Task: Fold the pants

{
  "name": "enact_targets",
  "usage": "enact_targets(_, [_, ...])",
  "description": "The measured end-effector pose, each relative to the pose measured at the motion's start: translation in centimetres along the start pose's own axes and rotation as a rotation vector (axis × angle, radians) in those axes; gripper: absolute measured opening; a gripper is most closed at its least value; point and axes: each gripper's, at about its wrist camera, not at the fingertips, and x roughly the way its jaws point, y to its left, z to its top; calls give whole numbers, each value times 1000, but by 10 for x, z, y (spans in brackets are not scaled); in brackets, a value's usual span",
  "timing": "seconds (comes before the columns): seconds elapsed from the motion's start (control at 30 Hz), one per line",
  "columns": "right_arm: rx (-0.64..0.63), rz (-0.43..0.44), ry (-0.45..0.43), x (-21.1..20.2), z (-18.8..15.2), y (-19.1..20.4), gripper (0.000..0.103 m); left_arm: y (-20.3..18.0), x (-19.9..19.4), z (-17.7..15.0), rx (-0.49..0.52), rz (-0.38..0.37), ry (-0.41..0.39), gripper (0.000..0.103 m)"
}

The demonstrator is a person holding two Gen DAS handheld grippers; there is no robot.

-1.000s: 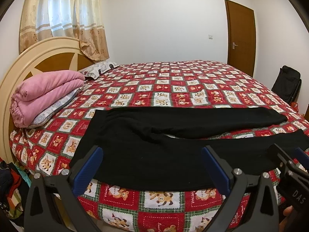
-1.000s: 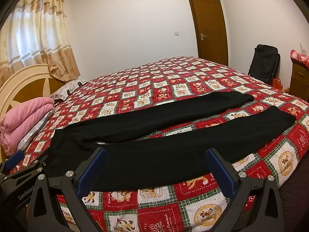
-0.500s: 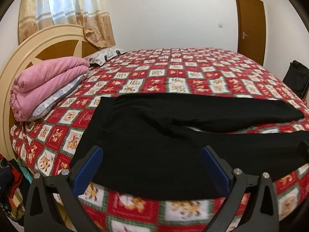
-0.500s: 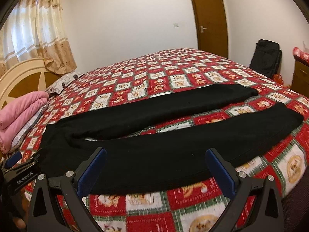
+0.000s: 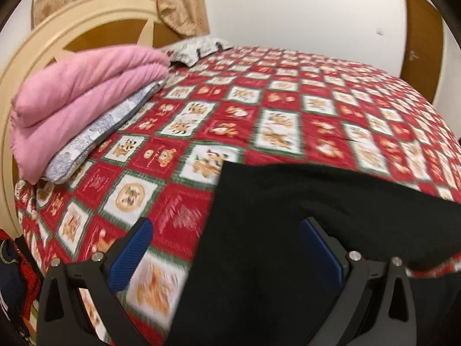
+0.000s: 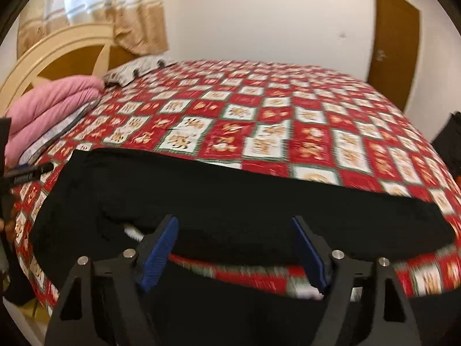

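Black pants [image 5: 288, 230] lie flat on the bed, waistband at the left, legs running right; they also show in the right wrist view [image 6: 245, 201]. My left gripper [image 5: 224, 248] is open, low over the waistband's left edge, its right finger over black cloth. My right gripper [image 6: 234, 248] is open, low over the near leg, with the gap between the two legs showing quilt between its fingers. The other gripper's tip [image 6: 26, 174] shows at the left edge of the right wrist view. Both views are blurred.
A red patchwork quilt [image 5: 288, 121] covers the bed. A folded pink blanket [image 5: 80, 95] on a grey pillow lies by the cream headboard [image 5: 52, 37]. A brown door [image 6: 394, 49] is at the far right. Clothes [image 5: 11, 276] hang off the bed's left corner.
Both grippers have moved forward and down, closer to the pants. The left one has swung left toward the waistband edge. Both stay open.
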Motion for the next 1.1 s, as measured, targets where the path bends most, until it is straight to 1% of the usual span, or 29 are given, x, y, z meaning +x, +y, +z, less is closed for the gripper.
enact_targets(0.13, [-59, 43, 89, 51, 29, 11, 80, 14, 48, 20, -63, -23, 94, 103])
enact_targets(0.23, [-90, 68, 107, 80, 48, 19, 80, 17, 73, 26, -93, -52, 140, 103])
enact_targets(0.4, [-203, 120, 152, 131, 73, 39, 80, 12, 102, 34, -70, -53, 178, 103])
enact_targets(0.5, [-228, 155, 211, 162, 78, 44, 80, 14, 115, 35, -64, -62, 196, 103])
enact_targets(0.6, [-202, 209, 276, 187, 76, 45, 80, 15, 126, 35, -81, -73, 205, 103])
enact_targets(0.63, [-187, 230, 286, 191, 75, 44, 80, 13, 126, 35, -78, -69, 201, 103])
enact_targets(0.7, [-171, 259, 272, 192, 74, 43, 78, 10, 127, 37, -72, -62, 205, 103])
enact_targets(0.73, [-185, 271, 272, 191, 73, 44, 70, 10, 128, 37, -72, -63, 209, 103])
enact_targets(0.77, [-196, 295, 273, 189, 73, 45, 52, 10, 129, 38, -74, -63, 210, 103])
enact_targets(0.8, [-203, 327, 281, 188, 73, 46, 42, 10, 129, 38, -79, -64, 209, 103])
enact_targets(0.83, [-200, 364, 298, 187, 74, 48, 22, 9, 129, 38, -77, -66, 203, 103])
enact_targets(0.87, [-195, 380, 313, 185, 75, 49, 15, 8, 128, 39, -71, -73, 191, 103])
enact_targets(0.9, [-202, 373, 314, 183, 75, 52, 12, 7, 128, 40, -65, -84, 173, 98])
enact_targets(0.93, [-221, 362, 311, 180, 75, 56, 7, 6, 126, 40, -61, -99, 152, 86])
enact_targets(0.97, [-240, 345, 304, 176, 74, 59, 6, 5, 123, 41, -60, -123, 131, 79])
enact_targets(1.0, [-245, 334, 297, 172, 73, 60, 6, 5, 120, 42, -63, -151, 118, 62])
enact_targets(1.03, [-239, 329, 287, 166, 74, 60, 5, 5, 117, 43, -75, -201, 111, 46])
enact_targets(1.07, [-226, 328, 265, 157, 76, 60, 5, 5, 114, 45, -91, -217, 106, 41])
enact_targets(1.1, [-222, 324, 240, 147, 78, 59, 5, 6, 109, 47, -99, -199, 87, 28])
